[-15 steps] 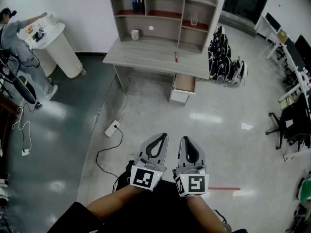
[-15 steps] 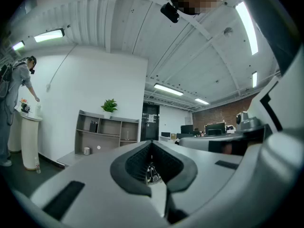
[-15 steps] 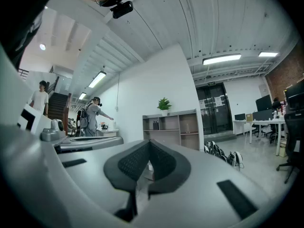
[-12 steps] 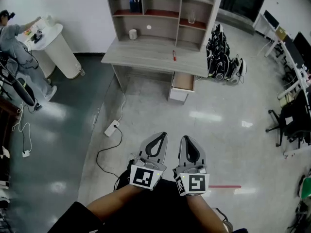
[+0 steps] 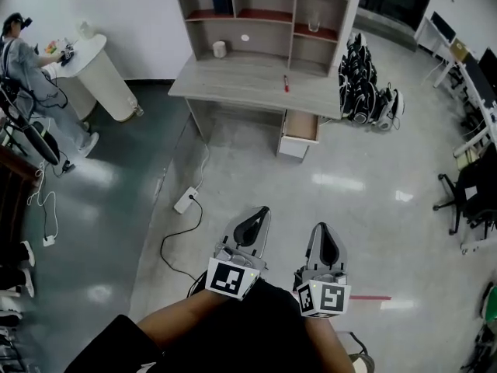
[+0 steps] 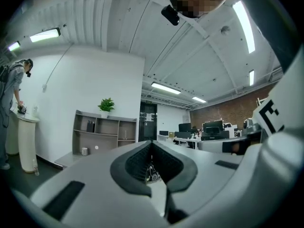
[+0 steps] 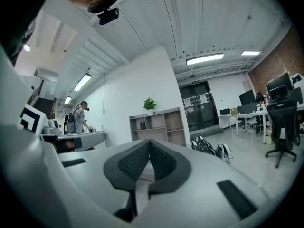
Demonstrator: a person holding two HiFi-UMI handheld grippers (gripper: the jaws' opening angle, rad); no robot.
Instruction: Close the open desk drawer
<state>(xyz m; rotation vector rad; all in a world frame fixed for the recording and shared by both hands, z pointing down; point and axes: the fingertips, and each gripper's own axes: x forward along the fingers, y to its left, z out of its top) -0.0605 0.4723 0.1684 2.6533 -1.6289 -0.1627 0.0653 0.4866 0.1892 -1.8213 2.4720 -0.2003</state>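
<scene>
A grey desk (image 5: 241, 84) with a shelf hutch stands at the far wall, in the head view's upper middle. Its drawer (image 5: 299, 127) hangs pulled out under the desk's right end, showing a wooden inside. Both grippers are held level, low in the head view and far from the desk. The left gripper (image 5: 262, 211) is shut with nothing in it, and the right gripper (image 5: 323, 227) is likewise shut and empty. The left gripper view shows the jaws (image 6: 152, 144) closed, with the desk hutch (image 6: 102, 134) far behind. Closed tips also show on the right gripper (image 7: 149, 142).
A red pen (image 5: 286, 85) and a small cup (image 5: 220, 50) are on the desk. A power strip (image 5: 185, 200) with cables lies on the floor at left. Backpacks (image 5: 365, 92) are piled right of the desk. A person (image 5: 31, 76) stands at a white round table (image 5: 105, 72). Office chairs (image 5: 470, 193) stand at right.
The view has shifted so the desk sits slightly lower and to the right. The right gripper has dropped lower and to the right; the left has barely moved. Both stay shut.
</scene>
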